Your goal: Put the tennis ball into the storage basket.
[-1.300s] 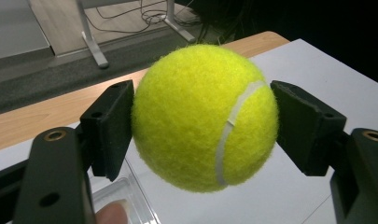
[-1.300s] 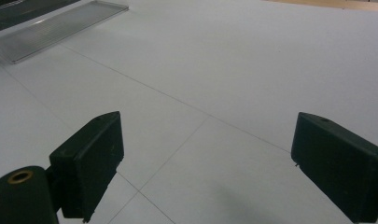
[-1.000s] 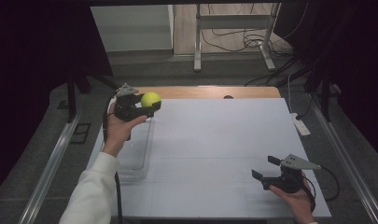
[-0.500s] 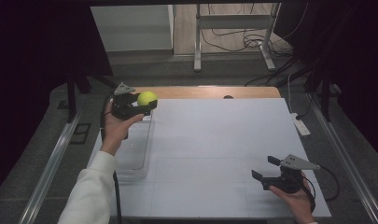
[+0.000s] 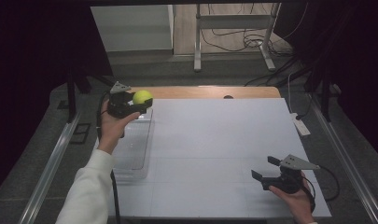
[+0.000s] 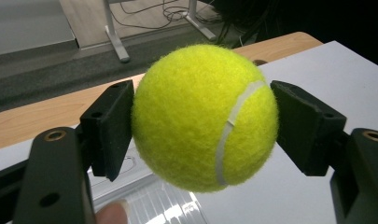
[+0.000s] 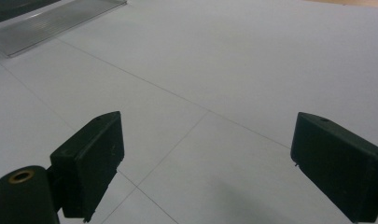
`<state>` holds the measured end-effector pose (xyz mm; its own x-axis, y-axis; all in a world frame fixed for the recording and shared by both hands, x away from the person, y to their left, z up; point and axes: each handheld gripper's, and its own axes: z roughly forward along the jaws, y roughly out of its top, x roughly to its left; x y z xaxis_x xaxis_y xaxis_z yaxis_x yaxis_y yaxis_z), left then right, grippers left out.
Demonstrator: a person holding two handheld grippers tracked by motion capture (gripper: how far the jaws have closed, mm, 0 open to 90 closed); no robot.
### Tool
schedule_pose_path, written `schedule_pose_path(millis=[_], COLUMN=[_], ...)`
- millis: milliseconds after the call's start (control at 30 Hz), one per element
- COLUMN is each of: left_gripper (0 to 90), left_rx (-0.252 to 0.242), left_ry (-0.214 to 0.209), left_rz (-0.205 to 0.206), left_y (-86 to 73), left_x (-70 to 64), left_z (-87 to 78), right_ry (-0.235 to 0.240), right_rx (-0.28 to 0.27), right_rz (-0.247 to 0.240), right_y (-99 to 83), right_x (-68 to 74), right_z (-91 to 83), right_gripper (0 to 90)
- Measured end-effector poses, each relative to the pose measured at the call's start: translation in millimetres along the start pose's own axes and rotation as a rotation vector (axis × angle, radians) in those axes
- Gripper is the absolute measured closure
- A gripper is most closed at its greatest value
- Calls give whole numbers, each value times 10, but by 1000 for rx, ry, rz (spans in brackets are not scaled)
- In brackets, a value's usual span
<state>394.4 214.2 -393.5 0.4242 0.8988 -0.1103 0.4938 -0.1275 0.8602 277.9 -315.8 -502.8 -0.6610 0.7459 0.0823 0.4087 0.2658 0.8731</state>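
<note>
The left tongs (image 5: 139, 104) clamp a ball (image 5: 143, 97) between both jaws, held in the air over the far end of a clear tray (image 5: 130, 154) at the bench's (image 5: 214, 140) left edge, while the right tongs (image 5: 267, 170) gape wide and empty near its front right corner.

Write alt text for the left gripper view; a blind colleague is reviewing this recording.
A yellow tennis ball with a white seam sits clamped between the two black jaws of the left gripper, held up in the air. Below it lies a white table with a wooden far edge, and part of a clear plastic tray.
</note>
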Motion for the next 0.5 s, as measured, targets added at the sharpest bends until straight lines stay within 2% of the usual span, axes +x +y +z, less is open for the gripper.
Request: schedule_pose_path(millis=[500], left_gripper=[265], left_rx=[9], left_ry=[36], left_rz=[-29], left_y=[-35], left_x=[172], left_z=[37], right_ry=[-5], right_rx=[9], right_rz=[-1], right_y=[-12], right_x=[-11], right_z=[4], right_gripper=[97])
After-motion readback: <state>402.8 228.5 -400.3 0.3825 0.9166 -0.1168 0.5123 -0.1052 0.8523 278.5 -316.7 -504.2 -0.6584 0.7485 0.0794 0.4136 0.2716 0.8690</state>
